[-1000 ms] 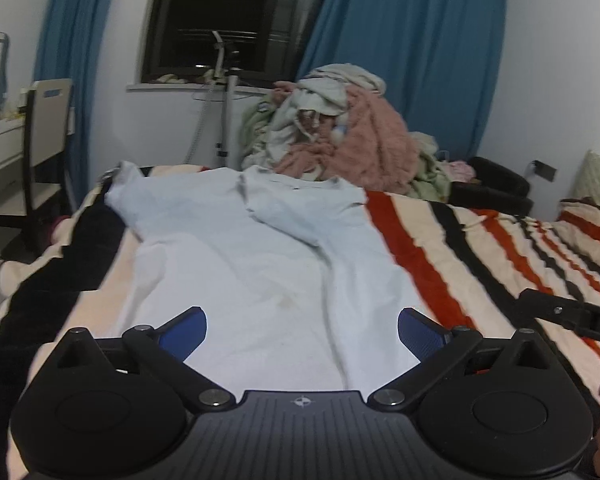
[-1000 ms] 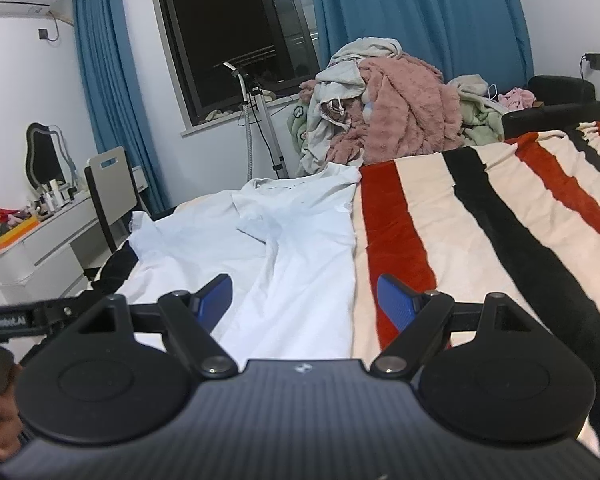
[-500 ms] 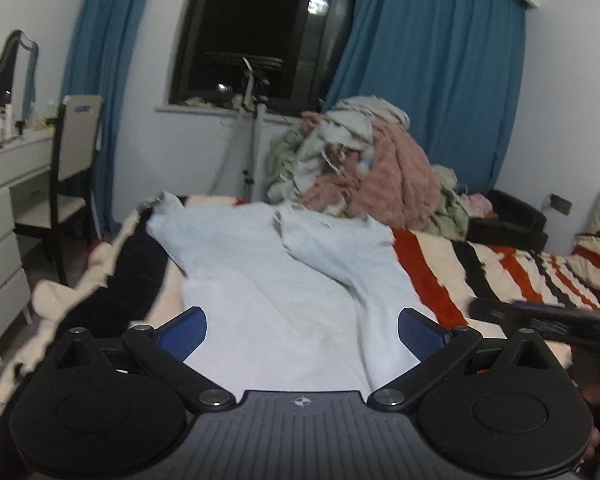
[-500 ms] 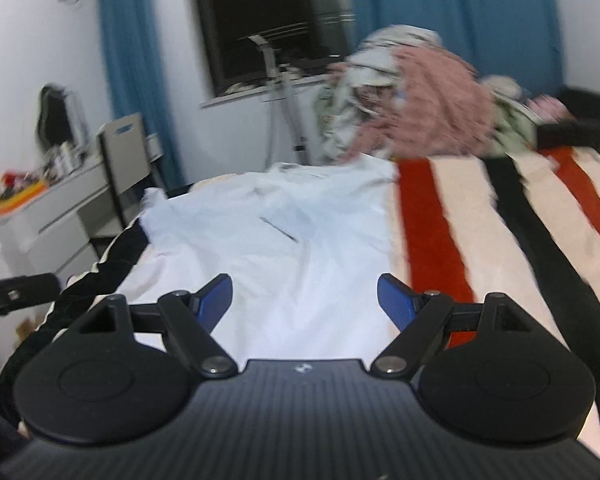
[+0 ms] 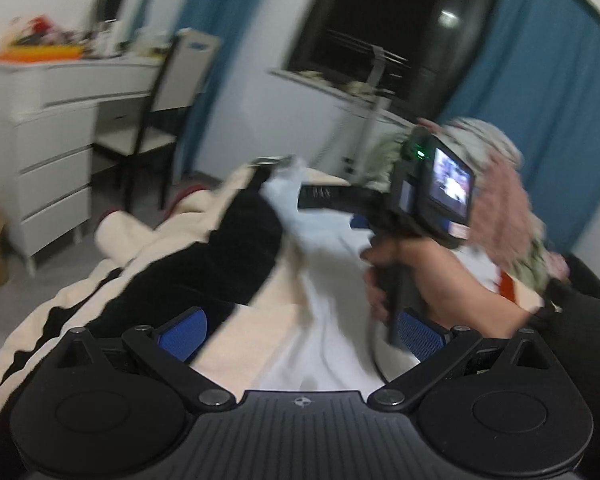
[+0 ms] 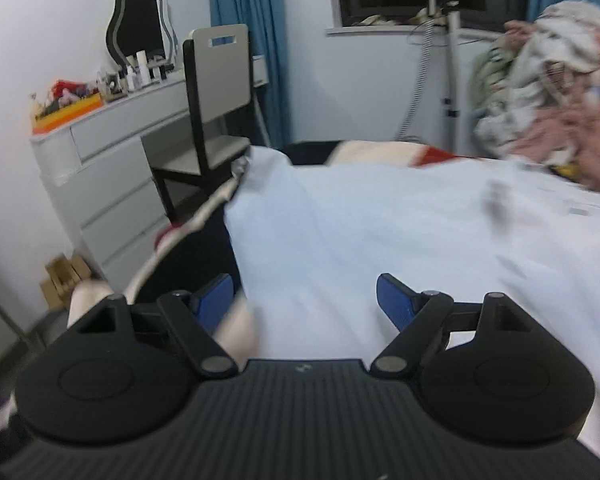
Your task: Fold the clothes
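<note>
A pale blue garment (image 6: 400, 232) lies spread flat on the striped bed; it also shows in the left wrist view (image 5: 324, 276). My left gripper (image 5: 300, 330) is open and empty above the bed's near left edge. My right gripper (image 6: 306, 300) is open and empty, low over the garment's left part. In the left wrist view the right gripper's body (image 5: 432, 184) is held in a hand over the garment, fingers pointing left. Both views are blurred.
A heap of unfolded clothes (image 6: 556, 92) sits at the bed's far right. A white dresser (image 6: 112, 184) with a chair (image 6: 216, 92) stands left of the bed. The striped blanket (image 5: 148, 280) hangs over the left edge. Cardboard boxes (image 6: 62, 280) are on the floor.
Both grippers have swung left toward the bed's left side. The right gripper has crossed in front of the left one and moved closer over the garment. Both stay open.
</note>
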Available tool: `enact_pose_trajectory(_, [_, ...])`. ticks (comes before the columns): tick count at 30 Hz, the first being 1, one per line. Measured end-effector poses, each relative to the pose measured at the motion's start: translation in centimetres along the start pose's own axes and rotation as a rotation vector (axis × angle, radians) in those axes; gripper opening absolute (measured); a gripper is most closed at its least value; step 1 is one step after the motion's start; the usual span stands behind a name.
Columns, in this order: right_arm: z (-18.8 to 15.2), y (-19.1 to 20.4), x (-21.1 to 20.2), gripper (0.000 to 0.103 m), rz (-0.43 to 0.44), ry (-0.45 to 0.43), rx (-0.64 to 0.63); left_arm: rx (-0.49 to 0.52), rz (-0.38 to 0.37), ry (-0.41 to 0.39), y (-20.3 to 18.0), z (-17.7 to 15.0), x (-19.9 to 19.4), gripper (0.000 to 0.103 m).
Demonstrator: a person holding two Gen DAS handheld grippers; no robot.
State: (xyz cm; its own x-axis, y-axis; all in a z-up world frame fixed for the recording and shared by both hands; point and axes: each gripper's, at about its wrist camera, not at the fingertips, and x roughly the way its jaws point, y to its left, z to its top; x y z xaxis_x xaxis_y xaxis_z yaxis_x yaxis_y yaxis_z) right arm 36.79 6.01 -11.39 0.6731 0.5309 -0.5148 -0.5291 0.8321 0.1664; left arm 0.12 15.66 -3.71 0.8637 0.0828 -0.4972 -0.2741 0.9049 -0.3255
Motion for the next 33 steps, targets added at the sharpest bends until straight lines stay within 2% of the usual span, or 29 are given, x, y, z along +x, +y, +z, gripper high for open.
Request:
enact_pose_trajectory(4, [2.8,1.6,7.2,0.08,0.021,-0.029,0.081,-0.065,0.093,-0.039,1.5,0.3,2.1,0.103])
enact_pose_trajectory(7, [4.0,2.5,10.7,0.079,-0.061,-0.042,0.019,-0.126,0.157,-0.028,2.5,0.7,3.9,0.102])
enact_pose_trajectory(8, [4.2,2.4,11.5,0.063,-0.086,-0.042,0.01,-0.137,0.171,-0.027,2.7,0.7,4.2,0.102])
enact_pose_trajectory(9, [4.5,2.0,12.1,0.041,-0.1,-0.032,0.016,-0.149,0.185,-0.026,2.9,0.8,4.6,0.102])
enact_pose_trajectory(10, [4.7,1.3,12.4,0.031,-0.104,-0.022,0.041,-0.149,0.192,-0.025,2.9,0.8,4.8,0.102])
enact_pose_trajectory(11, [5.0,0.7,12.4,0.013,-0.097,-0.023,0.068,-0.149,0.2,-0.023,2.9,0.8,5.0,0.102])
enact_pose_trajectory(12, [5.3,0.1,11.9,0.007,-0.093,-0.038,0.084,-0.138,0.2,-0.019,2.7,0.8,5.0,0.102])
enact_pose_trajectory(17, [7.1,-3.9,5.0,0.005,-0.106,-0.24,0.112,-0.096,0.186,-0.041,1.7,0.5,3.8,0.102])
enact_pose_trajectory(22, [8.1,-12.0,-4.3,0.005,-0.172,-0.421,0.231,-0.066,0.158,-0.072,0.3,0.1,1.5,0.102])
enact_pose_trajectory(24, [7.7,-15.8,-7.0,0.005,-0.223,-0.457,0.264,-0.037,0.136,-0.069,-0.7,-0.3,1.1,0.102])
enact_pose_trajectory(28, [5.4,-23.5,-9.0,0.005,-0.349,-0.443,0.335,0.031,0.074,-0.041,-3.1,-1.2,1.2,0.102])
enact_pose_trajectory(33, [1.0,-30.1,-6.3,0.005,-0.446,-0.327,0.389,0.134,0.01,0.006,-5.8,-2.4,3.4,0.102])
